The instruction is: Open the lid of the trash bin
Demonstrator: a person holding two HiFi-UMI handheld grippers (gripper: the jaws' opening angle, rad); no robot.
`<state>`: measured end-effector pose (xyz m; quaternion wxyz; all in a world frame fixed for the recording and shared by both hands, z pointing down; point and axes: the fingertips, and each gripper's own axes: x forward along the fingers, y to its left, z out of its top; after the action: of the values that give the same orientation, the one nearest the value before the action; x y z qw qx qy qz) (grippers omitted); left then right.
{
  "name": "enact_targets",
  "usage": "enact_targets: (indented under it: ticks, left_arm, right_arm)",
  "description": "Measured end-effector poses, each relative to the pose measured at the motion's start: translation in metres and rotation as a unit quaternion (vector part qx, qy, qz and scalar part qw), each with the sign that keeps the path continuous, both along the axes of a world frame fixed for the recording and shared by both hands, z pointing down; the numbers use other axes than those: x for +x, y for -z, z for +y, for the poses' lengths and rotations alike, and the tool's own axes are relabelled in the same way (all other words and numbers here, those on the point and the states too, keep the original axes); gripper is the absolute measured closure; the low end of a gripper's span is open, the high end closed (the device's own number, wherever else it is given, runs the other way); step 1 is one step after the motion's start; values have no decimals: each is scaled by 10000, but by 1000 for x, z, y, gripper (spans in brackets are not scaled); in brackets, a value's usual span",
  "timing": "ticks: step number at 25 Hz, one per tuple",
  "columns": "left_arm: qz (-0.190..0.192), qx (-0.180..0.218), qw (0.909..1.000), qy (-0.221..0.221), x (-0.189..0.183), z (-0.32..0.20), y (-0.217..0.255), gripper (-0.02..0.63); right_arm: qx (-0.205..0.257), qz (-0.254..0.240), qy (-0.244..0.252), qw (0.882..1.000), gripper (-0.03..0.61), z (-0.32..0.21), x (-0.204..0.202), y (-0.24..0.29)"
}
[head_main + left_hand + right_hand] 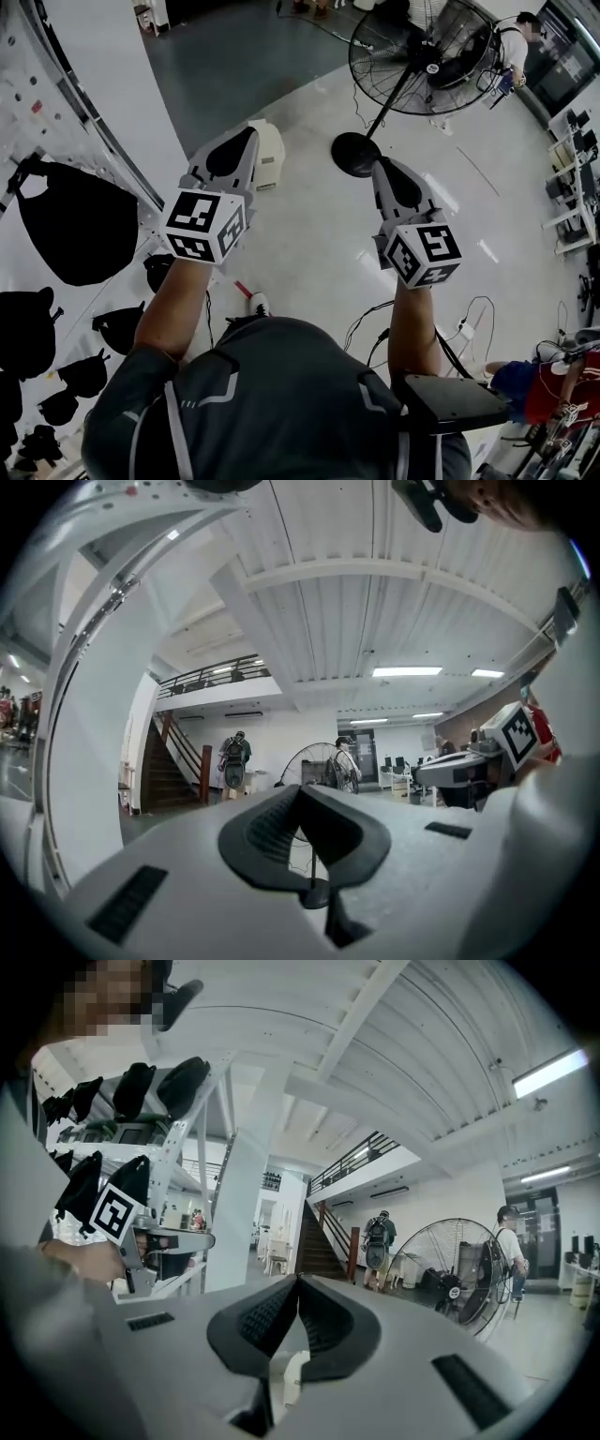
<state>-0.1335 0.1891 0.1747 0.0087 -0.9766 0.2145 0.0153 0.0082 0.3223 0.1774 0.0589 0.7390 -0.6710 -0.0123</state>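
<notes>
- Closest to the camera are the person's shoulders (272,394), with both forearms reaching forward over the pale floor.
- Far left, a white rack (66,84) carries black bags (80,220); it plays no part in the task.
- Left gripper (249,133) is clenched on nothing, its tips pressed together.
- Just beyond and right of its tips stands a cream trash bin (270,155) on the floor, lid apparently down and untouched; the lid type is too small to tell.
- Right gripper (382,165) is likewise clenched and empty, near the base of a standing fan (427,56).
- Likely best approach: get lower and closer, find the lid's front edge, part the jaws before gripping, then lift about the hinge.
</notes>
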Motion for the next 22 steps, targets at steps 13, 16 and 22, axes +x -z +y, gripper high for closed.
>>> enact_targets:
  ticks: [13,16,22]
  left_arm:
    - [173,-295,9994,-96,4,-66,-8,604]
    - [101,-372,9991,-152,6,-70,-22,604]
    - [-2,-360,9989,293,6,-102,-30,604]
  right_arm:
    - [-111,-80,221,9997,552,-109,4,-10]
    - [-96,-101,330,9994,552,-125,6,-14]
    - [-21,-217,676,9975,552,-169,16,-24]
